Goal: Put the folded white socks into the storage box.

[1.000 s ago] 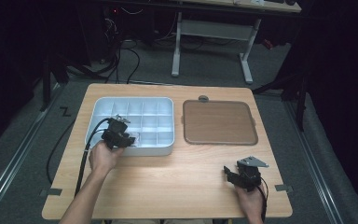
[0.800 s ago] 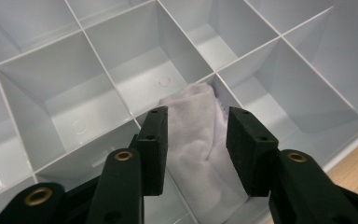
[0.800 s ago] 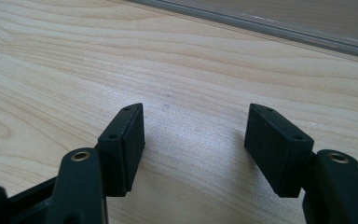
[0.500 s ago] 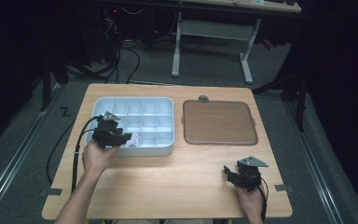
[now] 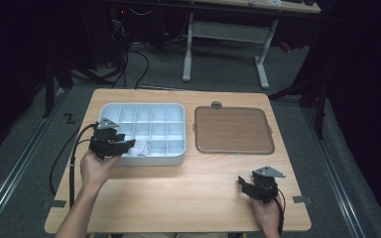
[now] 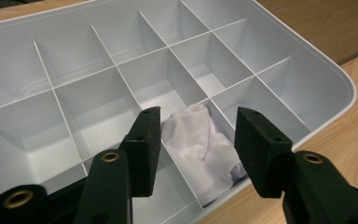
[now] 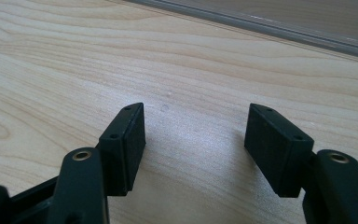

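Note:
A white compartment tray [image 5: 144, 105] sits at the table's back left, and in the left gripper view its rim [image 6: 335, 79] runs along the right. A crumpled white cloth [image 5: 141, 147] lies in a front-row compartment. My left gripper [image 5: 126, 145] hovers over the tray's front left corner. In its own view the left gripper [image 6: 198, 133] stands open above the cloth [image 6: 200, 144]; its jaws have just been opening and the pads are clear of the cloth. My right gripper [image 5: 242, 184] rests at the front right, and in its own view it [image 7: 196, 126] is open over bare wood.
A brown flat tray [image 5: 233, 130] lies right of the white one; its edge [image 7: 307, 23] crosses the top of the right gripper view. A small grey round piece [image 5: 217, 104] sits behind it. Bare tabletop [image 5: 178, 198] spreads between the two hands.
My left gripper has lifted and drawn back to the left, away from the tray's inside, with its jaws spreading wider and the cloth left in the compartment. The right gripper has not moved.

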Available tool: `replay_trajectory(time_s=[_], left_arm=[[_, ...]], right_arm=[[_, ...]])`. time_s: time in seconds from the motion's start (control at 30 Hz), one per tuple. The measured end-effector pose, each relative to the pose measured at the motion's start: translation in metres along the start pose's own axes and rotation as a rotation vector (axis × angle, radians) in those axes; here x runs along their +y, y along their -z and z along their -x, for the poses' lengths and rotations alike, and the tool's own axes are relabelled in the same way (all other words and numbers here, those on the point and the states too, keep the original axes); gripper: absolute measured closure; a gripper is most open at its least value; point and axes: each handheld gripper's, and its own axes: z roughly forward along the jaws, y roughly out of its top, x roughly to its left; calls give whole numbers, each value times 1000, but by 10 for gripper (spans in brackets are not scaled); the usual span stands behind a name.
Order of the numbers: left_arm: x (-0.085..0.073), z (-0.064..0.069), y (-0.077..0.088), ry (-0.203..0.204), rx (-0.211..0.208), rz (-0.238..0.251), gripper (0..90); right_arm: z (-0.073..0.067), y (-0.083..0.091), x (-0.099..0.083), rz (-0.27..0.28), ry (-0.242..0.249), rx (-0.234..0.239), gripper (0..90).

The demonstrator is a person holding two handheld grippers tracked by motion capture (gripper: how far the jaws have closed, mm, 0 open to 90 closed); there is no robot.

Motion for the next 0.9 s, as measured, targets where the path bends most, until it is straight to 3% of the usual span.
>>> replay_trajectory(time_s=[0.57, 0.9], left_arm=[[8, 6, 34, 12, -47, 60, 497], [7, 1, 49, 36, -58, 77, 491]], right_arm=[[0, 0, 0, 0, 0, -1, 387], [0, 0, 0, 0, 0, 0, 385]])
